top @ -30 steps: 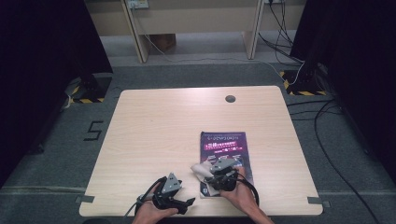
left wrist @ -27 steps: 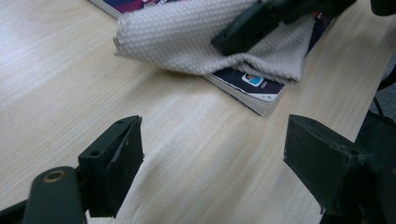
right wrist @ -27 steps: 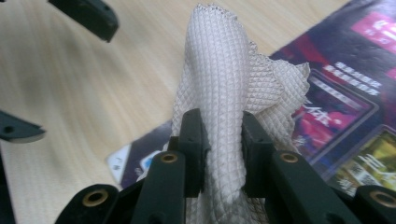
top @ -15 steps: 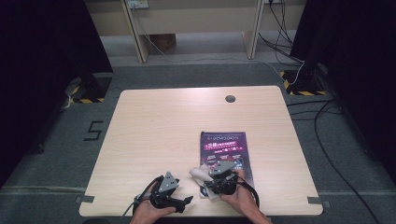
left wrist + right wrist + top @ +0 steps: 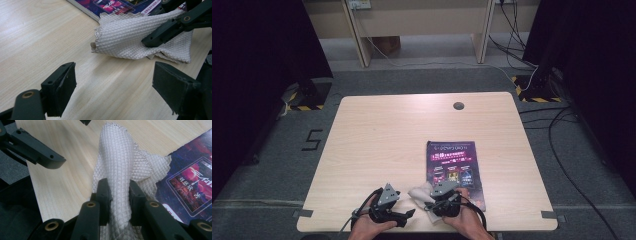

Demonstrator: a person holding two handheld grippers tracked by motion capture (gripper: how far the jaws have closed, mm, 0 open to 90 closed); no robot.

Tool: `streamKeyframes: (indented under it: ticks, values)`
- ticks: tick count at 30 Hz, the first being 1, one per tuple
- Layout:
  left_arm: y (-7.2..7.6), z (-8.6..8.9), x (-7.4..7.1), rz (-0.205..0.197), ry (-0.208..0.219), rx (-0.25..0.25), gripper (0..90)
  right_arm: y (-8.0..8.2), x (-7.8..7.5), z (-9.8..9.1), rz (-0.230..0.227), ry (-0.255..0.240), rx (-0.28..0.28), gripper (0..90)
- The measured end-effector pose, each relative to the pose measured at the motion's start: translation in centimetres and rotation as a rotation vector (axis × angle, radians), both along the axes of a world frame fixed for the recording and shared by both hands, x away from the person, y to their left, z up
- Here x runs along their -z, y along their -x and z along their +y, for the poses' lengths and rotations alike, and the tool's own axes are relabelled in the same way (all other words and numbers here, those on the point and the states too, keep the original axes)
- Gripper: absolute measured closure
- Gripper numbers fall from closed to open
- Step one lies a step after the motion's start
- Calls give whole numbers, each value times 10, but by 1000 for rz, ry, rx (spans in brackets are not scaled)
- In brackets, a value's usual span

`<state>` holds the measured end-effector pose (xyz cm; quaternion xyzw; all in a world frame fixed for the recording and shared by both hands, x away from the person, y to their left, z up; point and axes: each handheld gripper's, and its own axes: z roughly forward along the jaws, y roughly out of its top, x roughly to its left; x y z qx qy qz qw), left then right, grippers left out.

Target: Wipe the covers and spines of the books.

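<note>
White waffle-weave cloth (image 5: 117,165) is the thing in work here; it lies crumpled at the near edge of the table (image 5: 402,130), with one side against the left border of the dark purple magazine (image 5: 453,167) and a corner lying a little over it. In the right gripper view the right gripper (image 5: 117,195) has a raised fold of this cloth pinched between its two black jaws, which are pressed on the fabric from both sides, so the grasp looks firm. The left gripper (image 5: 113,86) stands just beside it on the bare wood, its jaws spread wide with nothing between them, and it points toward the free scalloped edge of the cloth. I judge that the step in hand is the taking hold of the cloth, with one side gripped and the other not yet. The next move probably calls for the left gripper to go forward to the loose edge, low enough to catch only one layer, and to close there, while the right one holds its fold without pulling the cloth away or dragging the magazine
</note>
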<state>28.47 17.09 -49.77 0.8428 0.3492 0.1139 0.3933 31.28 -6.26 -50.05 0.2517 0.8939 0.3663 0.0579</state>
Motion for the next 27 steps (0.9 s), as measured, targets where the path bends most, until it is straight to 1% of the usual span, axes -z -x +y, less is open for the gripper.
streamKeyframes:
  ticks: [1,3,4,6,8,9,12,15,19,20,23,27]
  values:
    - [0,0,0,0,0,0,183,0,0,-1,6,-4,3,752]
    - [0,1,-1,-1,3,-3,183,-3,0,-2,0,3,10,752]
    - [0,1,-1,-6,6,-5,183,-4,0,-3,-11,11,16,752]
    - [0,2,0,-4,5,-7,183,-7,0,-6,-3,4,28,752]
    - [0,1,-1,-3,4,-7,182,-6,0,-5,-9,9,25,754]
    - [-1,1,-1,-4,11,-10,181,-5,0,-4,-12,9,28,755]
    - [0,1,0,-2,5,-4,181,-3,0,0,-7,5,2,755]
    - [-1,1,-1,-4,7,-8,181,0,0,4,-6,1,-11,755]
    - [0,1,0,-1,1,-5,180,-1,1,5,-3,-7,-12,752]
    - [0,1,-1,-5,6,-4,180,-2,1,3,4,-9,-9,751]
    - [0,1,0,-2,4,0,180,-5,0,0,-14,6,4,750]
    - [0,1,-1,-3,3,-3,180,-9,0,-8,-10,6,28,750]
